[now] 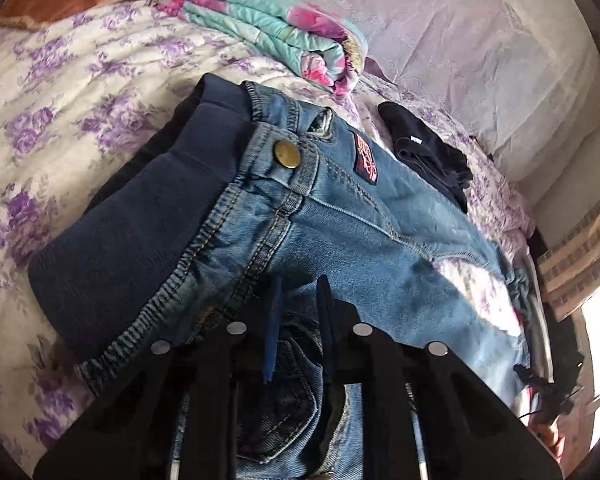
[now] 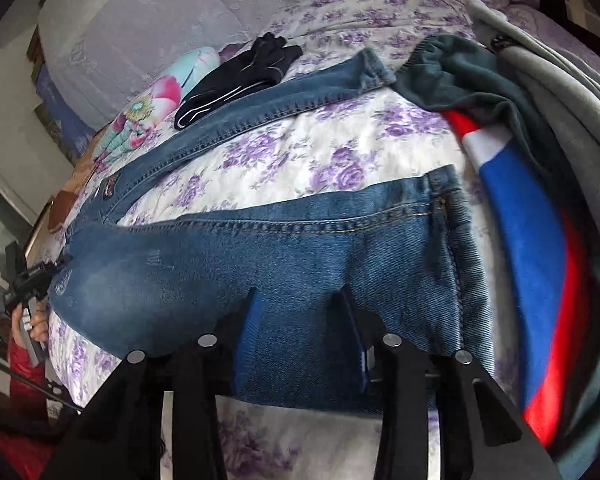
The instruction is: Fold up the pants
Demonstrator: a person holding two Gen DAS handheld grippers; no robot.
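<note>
At the bottom centre of the left wrist view, our left tool has its two blue-padded fingers set apart, with a gap between them, over the upper part of the jeans; we cannot tell whether the pads press into the denim. Just above the tips in that frame lie the brass button and the dark blue ribbed waistband, running to the lower left. In the right wrist view our right tool stands bottom centre, its blue pads likewise spread, over the nearer trouser leg, which crosses the middle of the frame. The jeans lie spread on the bed's purple-flowered cover, the legs parted in a V, the far leg reaching the upper centre. At the left edge of that view the other tool shows at the waist end. Beyond the far leg lies a black glove, beside a folded turquoise-and-pink quilt. On the right a heap of clothes in red, white, blue and dark green rests just beside the near leg's hem.
</note>
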